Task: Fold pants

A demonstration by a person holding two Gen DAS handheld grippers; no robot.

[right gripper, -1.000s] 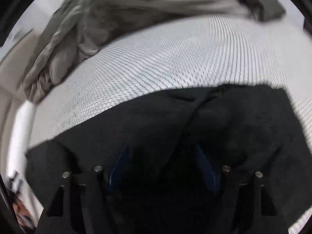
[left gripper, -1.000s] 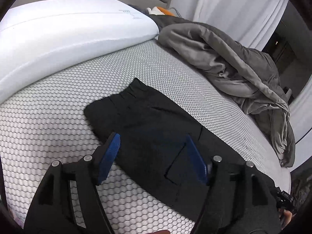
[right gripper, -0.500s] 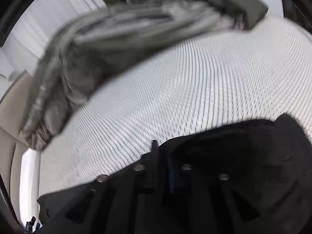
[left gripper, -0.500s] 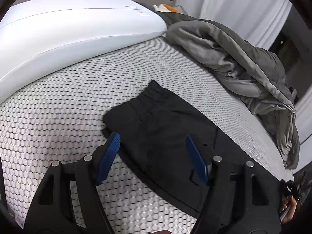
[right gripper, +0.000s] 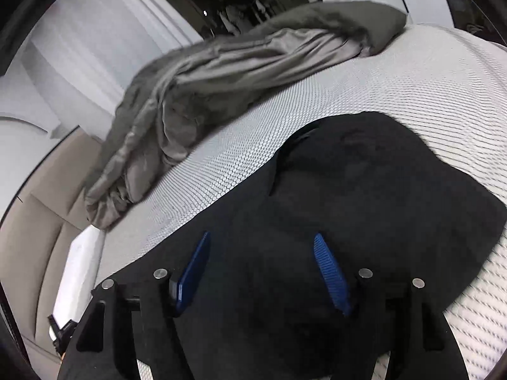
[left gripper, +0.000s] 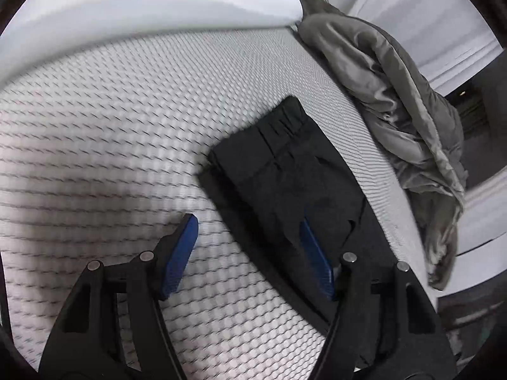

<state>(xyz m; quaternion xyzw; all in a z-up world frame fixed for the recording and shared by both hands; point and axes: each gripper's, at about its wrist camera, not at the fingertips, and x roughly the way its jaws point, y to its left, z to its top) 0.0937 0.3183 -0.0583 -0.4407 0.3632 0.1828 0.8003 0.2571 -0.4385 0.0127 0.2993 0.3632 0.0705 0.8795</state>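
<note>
Left wrist view: left gripper (left gripper: 248,236) tilts down over the mattress (left gripper: 111,133), jaws narrowing, empty, straddling the black pants' (left gripper: 285,171) near edge; waistband visible. Right wrist view: right gripper (right gripper: 263,255) widening above pants (right gripper: 364,190), pinching nothing; grey blanket (right gripper: 221,72) beyond.

Pants (left gripper: 285,171): matt black cloth with gathered waistband; mattress (left gripper: 111,126) under them: white honeycomb-textured mesh fabric; blanket (left gripper: 396,95) beyond pants: grey cloth, slight sheen on lining; gripper pads (right gripper: 329,272): ribbed blue plastic on matt black plastic with metal pins.
</note>
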